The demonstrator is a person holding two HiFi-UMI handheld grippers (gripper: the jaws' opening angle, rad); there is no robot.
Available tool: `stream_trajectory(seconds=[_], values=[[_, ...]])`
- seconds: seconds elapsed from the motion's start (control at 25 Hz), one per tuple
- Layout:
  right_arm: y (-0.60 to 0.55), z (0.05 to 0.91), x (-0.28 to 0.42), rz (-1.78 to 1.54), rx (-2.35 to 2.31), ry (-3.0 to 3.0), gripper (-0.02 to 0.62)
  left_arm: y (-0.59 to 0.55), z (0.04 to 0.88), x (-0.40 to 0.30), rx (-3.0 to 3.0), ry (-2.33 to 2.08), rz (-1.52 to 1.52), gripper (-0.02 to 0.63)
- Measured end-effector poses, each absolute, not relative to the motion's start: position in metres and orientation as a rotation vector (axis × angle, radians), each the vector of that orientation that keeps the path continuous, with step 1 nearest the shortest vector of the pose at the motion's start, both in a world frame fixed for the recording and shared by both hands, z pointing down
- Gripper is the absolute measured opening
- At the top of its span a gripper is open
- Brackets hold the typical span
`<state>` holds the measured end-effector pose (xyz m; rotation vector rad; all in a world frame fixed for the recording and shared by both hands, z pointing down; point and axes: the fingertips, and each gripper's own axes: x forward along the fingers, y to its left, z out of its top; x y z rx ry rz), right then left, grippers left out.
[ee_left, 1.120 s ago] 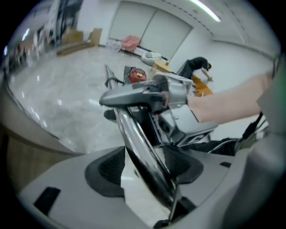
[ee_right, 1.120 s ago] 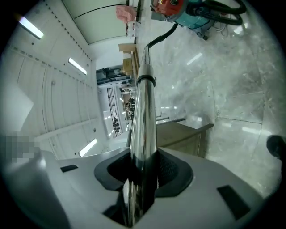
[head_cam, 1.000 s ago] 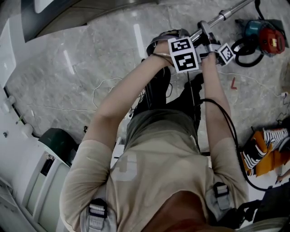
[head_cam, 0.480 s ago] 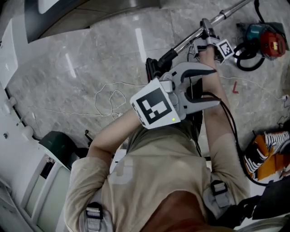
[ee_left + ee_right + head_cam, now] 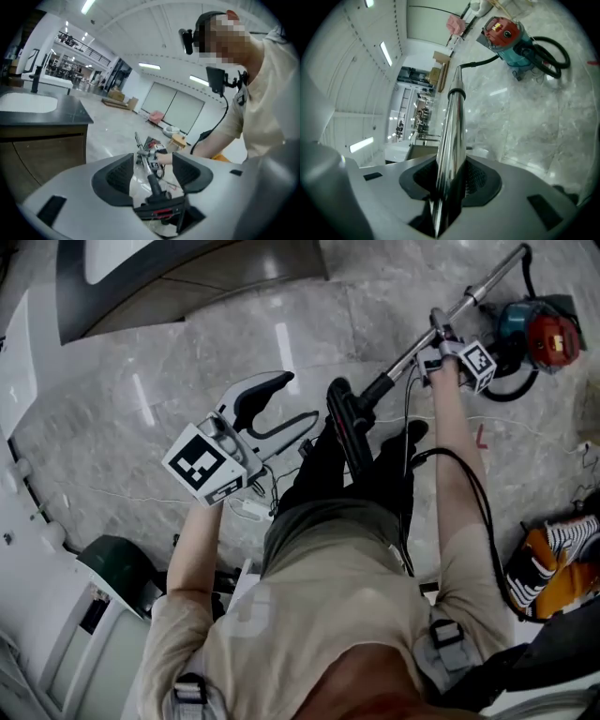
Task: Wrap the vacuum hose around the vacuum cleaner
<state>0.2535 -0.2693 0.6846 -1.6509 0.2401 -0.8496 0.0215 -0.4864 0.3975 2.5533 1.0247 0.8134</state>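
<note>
The red and teal vacuum cleaner [image 5: 542, 326] stands on the marble floor at the far right, with its black hose [image 5: 511, 381] looped loosely beside it. A chrome wand [image 5: 473, 292] slants from the cleaner down to a black floor head [image 5: 345, 423] in front of the person's legs. My right gripper [image 5: 441, 329] is shut on the wand; in the right gripper view the wand [image 5: 452, 126] runs between the jaws of my right gripper [image 5: 450, 180] toward the cleaner [image 5: 505, 33] and hose [image 5: 548, 54]. My left gripper [image 5: 295, 399] hangs raised at the left, open and empty. Past the left gripper [image 5: 152, 171] shows the floor head [image 5: 159, 199].
A thin white cable [image 5: 141, 474] trails over the floor at the left. A dark green bin [image 5: 117, 545] and white units stand at the lower left. An orange box [image 5: 553, 563] sits at the right edge. A dark counter [image 5: 42, 115] with a sink is left of the left gripper.
My left gripper has left its place beside the right one at the wand, risen and swung out to the left. The right gripper has stayed on the wand and shifted slightly.
</note>
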Motion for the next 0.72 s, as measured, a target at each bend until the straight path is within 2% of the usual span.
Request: stream_trajectory(seconds=[0.08,0.24,0.52,0.72], values=[[-0.254,0.704,0.24,-0.984,-1.724,0.242,0.12,-0.48,0.433,0.003,2.513,1.048,0.955,0.265],[-0.185,0.723,0.22,-1.148,-1.899,0.203,0.114,-0.42,0.486,0.0,2.393,1.406,1.068,0.265],[-0.114,0.762,0.098,-1.636,-2.017,0.273,0.112,-0.335,0.514,-0.007,2.334,1.835,1.2,0.265],[-0.051,0.769,0.029,-1.827,-2.065,0.308,0.11,-0.281,0.518,0.007,2.297,2.013,1.241,0.265]])
